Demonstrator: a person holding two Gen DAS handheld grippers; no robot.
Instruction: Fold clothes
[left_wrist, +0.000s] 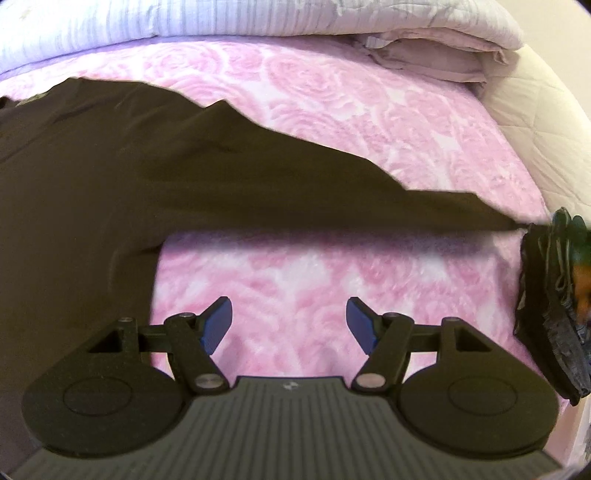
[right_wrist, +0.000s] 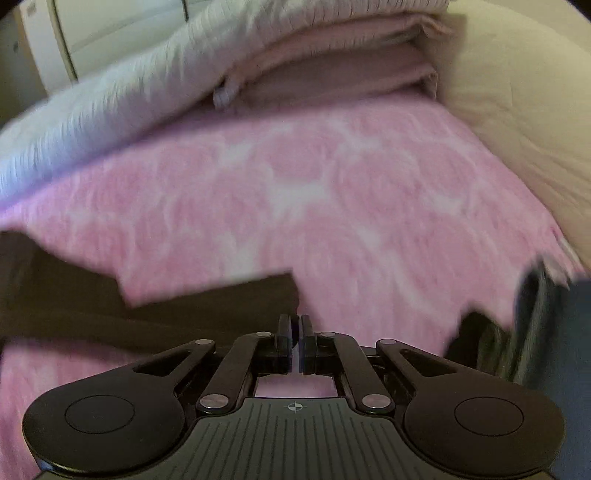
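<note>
Dark garment (left_wrist: 129, 177) on the pink bedspread (left_wrist: 332, 110), one corner drawn out taut.

Left gripper (left_wrist: 288, 325) hangs with jaws apart and empty over bare bedspread beside the garment. Right gripper (right_wrist: 294, 332) has jaws closed; the garment's corner appears pinched, though blur leaves this uncertain. Judgement: keep the pull low and even, pin the body with the left before folding. Cloth is plain, dark brown-black, matte, lightly creased, thin-looking. Folded bedding (left_wrist: 424, 51) lies beyond the garment.
</note>
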